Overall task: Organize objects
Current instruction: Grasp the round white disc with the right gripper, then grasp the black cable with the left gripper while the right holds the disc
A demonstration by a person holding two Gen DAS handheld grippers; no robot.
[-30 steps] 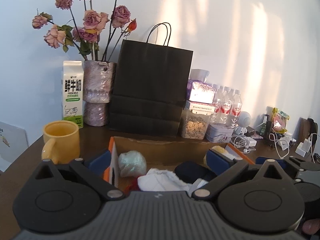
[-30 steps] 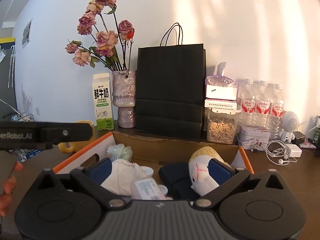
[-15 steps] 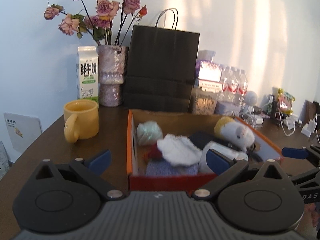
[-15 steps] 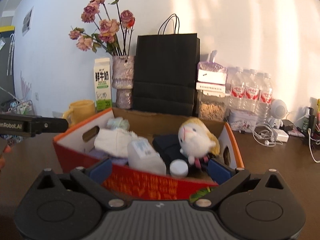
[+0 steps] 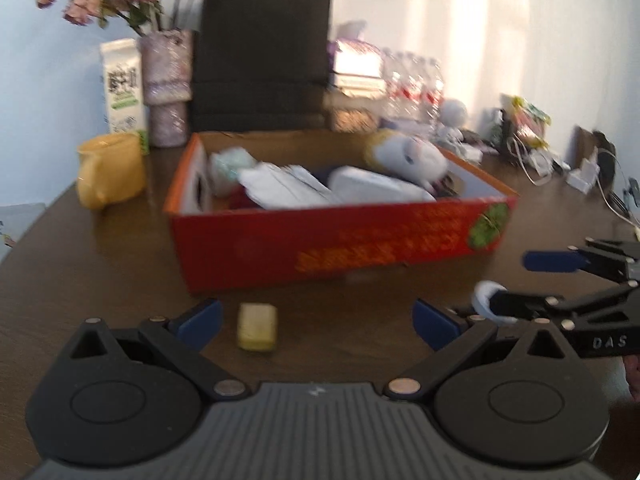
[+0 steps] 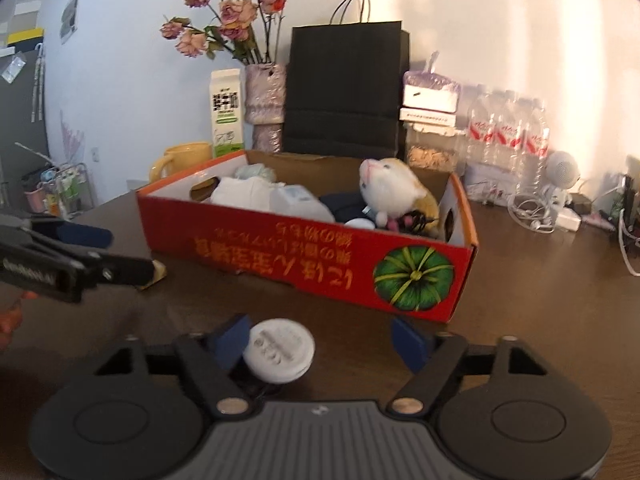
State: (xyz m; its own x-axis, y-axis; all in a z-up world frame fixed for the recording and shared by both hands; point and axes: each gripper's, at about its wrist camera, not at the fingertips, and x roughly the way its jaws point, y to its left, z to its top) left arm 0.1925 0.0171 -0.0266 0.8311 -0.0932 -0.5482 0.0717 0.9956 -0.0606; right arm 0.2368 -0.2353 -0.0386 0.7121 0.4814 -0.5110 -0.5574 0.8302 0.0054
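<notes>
**Dark table, red box full, two small things loose in front of it**

Surface: dark brown wooden table, lit warm from the right. White wall behind. At far left of the right wrist view, a wire rack with small items, blurred.

Along the wall, left to right: yellow mug, milk carton, vase of dried pink roses, black paper bag, stacked food tubs, pack of water bottles, small white round device, tangle of white cables.

Container: red cardboard box, open top, green pumpkin print on the near wall. Inside: white cloth bundle at left, a pale plastic pack beside it, something dark navy in the middle, plush white-and-tan animal at right, a pale green ball at the far left corner.

Loose on the table, near side of box: white round lid-like disc and a small yellow block.

Right gripper: jaws have just been closing, stand half apart; disc lies between them, against the left pad, right pad clear of it.

Left gripper: jaws wide, yellow block between them, nearer the left finger, touched by neither. Left view is motion-blurred
</notes>
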